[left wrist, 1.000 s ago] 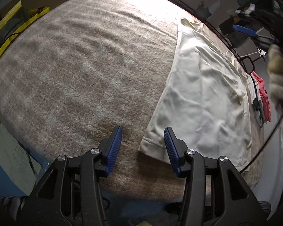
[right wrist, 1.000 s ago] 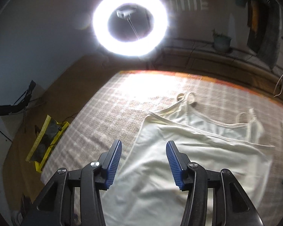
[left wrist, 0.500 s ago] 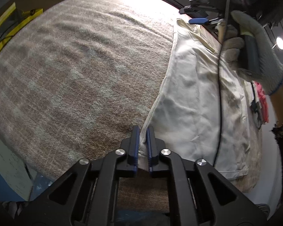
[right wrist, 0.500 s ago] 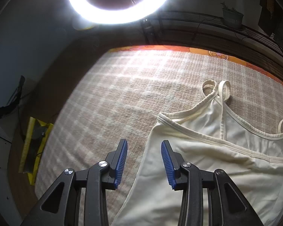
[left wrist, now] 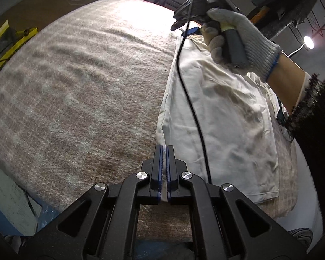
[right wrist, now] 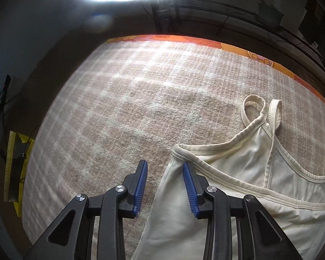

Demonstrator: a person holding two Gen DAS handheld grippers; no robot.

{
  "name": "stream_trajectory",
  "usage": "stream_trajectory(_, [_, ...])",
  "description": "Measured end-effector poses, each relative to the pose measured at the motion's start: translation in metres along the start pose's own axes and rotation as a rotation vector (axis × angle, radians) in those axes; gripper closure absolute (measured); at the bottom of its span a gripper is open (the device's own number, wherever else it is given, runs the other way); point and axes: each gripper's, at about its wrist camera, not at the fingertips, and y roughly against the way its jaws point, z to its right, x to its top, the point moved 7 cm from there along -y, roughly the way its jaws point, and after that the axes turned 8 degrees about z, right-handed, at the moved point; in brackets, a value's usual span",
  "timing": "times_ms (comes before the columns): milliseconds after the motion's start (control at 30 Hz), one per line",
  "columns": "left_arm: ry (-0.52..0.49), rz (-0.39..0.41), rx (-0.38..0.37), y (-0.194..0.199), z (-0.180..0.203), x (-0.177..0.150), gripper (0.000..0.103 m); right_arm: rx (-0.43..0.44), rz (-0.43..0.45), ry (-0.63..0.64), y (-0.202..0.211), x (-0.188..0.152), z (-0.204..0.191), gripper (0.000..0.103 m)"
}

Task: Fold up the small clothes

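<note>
The cream camisole lies flat on the plaid blanket, toward its right side, straps at the far end. At the camisole's near left corner, the left gripper is clamped on a thin pinch of hem; it may hold only one layer, so a lift could drag the top unevenly or let it slip free. At the camisole's far left corner, by the armhole, the right gripper stands wide, its jaws straddling the side edge; closing there could also catch blanket. A black cable trailing across the fabric could snag the fold. No brand, label or writing can be read
</note>
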Motion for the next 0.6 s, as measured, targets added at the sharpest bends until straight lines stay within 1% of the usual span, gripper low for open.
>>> stream_trajectory(33, [-0.003,0.003,0.001,0.001,0.001,0.001,0.103,-0.012,0.004,0.019,-0.002,0.001,-0.001,0.07])
stream_trajectory(100, [-0.006,0.009,0.0,0.002,0.002,0.001,0.103,-0.038,0.006,0.06,-0.003,0.001,-0.005,0.076])
stream_trajectory(167, [-0.018,0.018,0.001,0.004,0.005,0.002,0.103,-0.067,0.008,0.087,-0.004,0.001,-0.003,0.092])
stream_trajectory(233, [-0.041,0.03,0.004,0.006,0.009,0.003,0.103,-0.07,0.015,0.081,-0.002,0.001,0.002,0.099])
stream_trajectory(267, [-0.053,0.036,0.002,0.008,0.012,0.003,0.103,-0.058,0.019,0.068,-0.001,0.001,0.005,0.101])
stream_trajectory(400, [-0.078,0.046,-0.015,0.014,0.021,0.003,0.103,-0.016,0.055,0.004,0.011,0.0,0.018,0.103])
stream_trajectory(600, [-0.136,0.054,-0.056,0.021,0.049,-0.004,0.103,0.013,0.115,-0.022,0.046,-0.002,0.041,0.103])
